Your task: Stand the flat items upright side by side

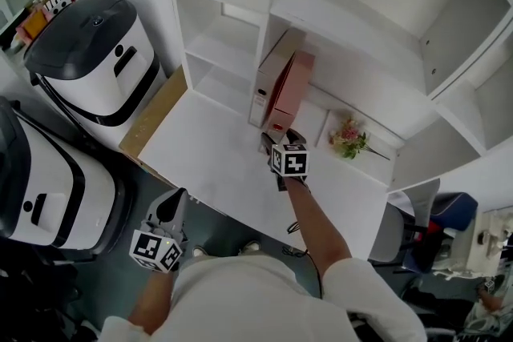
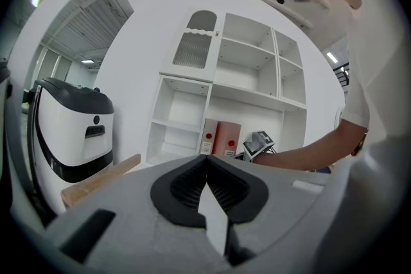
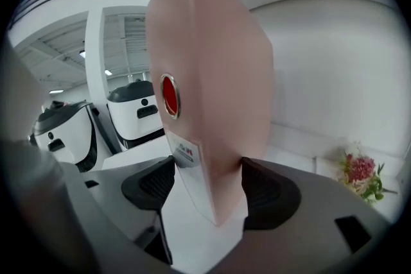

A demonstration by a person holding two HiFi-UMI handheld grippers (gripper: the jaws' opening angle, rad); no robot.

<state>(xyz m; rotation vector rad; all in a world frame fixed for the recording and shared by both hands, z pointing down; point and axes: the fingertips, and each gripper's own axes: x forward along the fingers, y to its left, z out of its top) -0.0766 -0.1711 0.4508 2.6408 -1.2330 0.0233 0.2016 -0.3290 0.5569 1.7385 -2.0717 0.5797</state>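
A pink folder (image 1: pixel 290 88) stands upright on the white desk (image 1: pixel 216 156), at the mouth of a shelf bay and leaning against a white folder (image 1: pixel 272 76) on its left. My right gripper (image 1: pixel 276 142) is at the pink folder's base. In the right gripper view the folder (image 3: pixel 212 74) fills the middle, with its red-dotted spine between the jaws of that gripper (image 3: pixel 207 167). The pads lie close beside both faces and look slack, so I read it as open. My left gripper (image 1: pixel 172 204) hangs off the desk's near edge, shut (image 2: pixel 207 156) and empty.
Two white machines with black lids (image 1: pixel 96 60) stand left of the desk, beside a wooden board (image 1: pixel 152 112). A small flower bunch (image 1: pixel 349 138) lies right of the folders. White shelf bays (image 1: pixel 224 52) rise behind. A chair (image 1: pixel 417 228) sits at the right.
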